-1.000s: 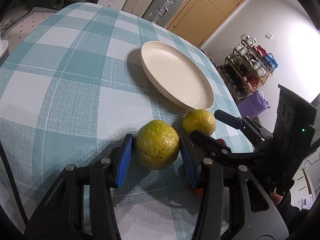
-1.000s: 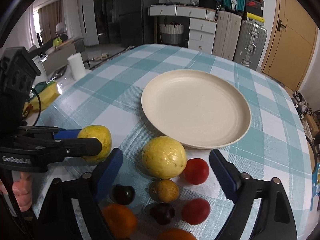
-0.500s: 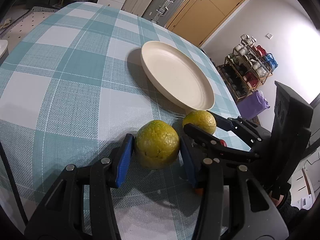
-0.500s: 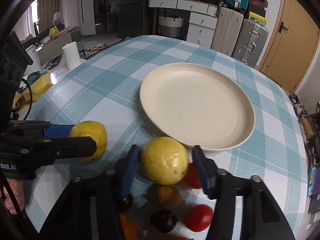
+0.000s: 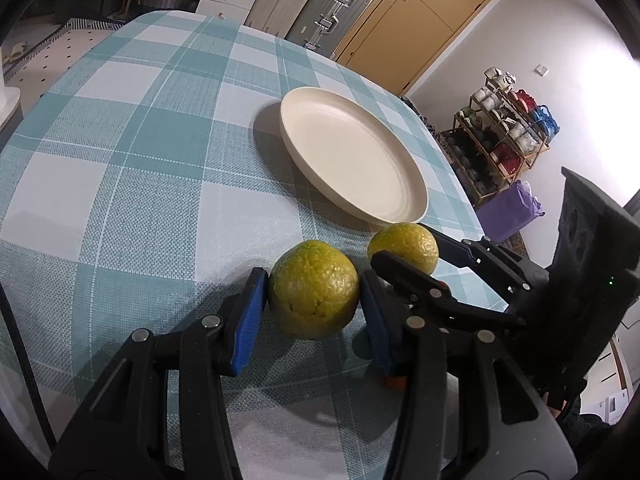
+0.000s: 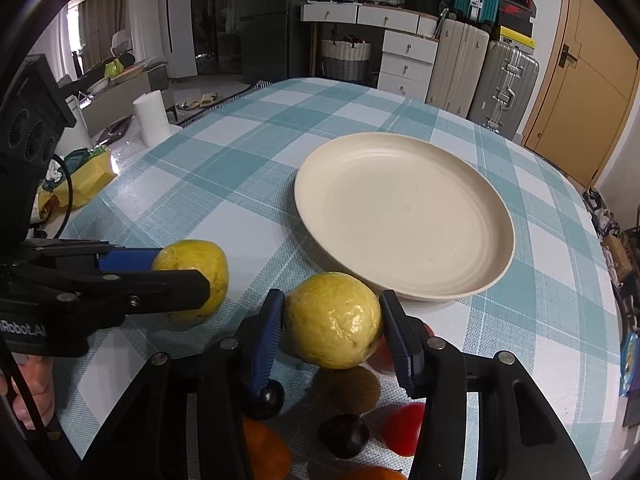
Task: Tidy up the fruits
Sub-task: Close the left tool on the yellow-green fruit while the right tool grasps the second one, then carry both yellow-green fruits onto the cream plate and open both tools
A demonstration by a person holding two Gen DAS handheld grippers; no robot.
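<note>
Two hand-held grippers are at work over a desk point(image 6: 248, 152) covered in a teal-and-white checked cloth, and each has one yellow-green citrus fruit pinched between its blue pads. In the left wrist view the left hand-held gripper point(image 5: 312, 304) sits at lower centre, its pads pressed on both sides of the first citrus fruit point(image 5: 314, 294), which rests on the cloth. To the right of it in the same frame the right hand-held gripper point(image 5: 404, 246) reaches in from the right edge, narrowed onto the second citrus fruit point(image 5: 402, 245). The right wrist view shows that grip from behind – the right hand-held gripper point(image 6: 332, 320) clamps the second citrus fruit point(image 6: 332, 320) at lower centre, just below the rim of the plate point(image 6: 496, 276). There is one plate, cream and bare, at centre right of that frame. Below the held fruit, along the bottom edge, lie smaller fruits: two red ones point(image 6: 404, 428), two dark round ones point(image 6: 344, 434), one brownish one point(image 6: 348, 388) and two orange ones point(image 6: 266, 450) – the last partly hidden by the gripper.
</note>
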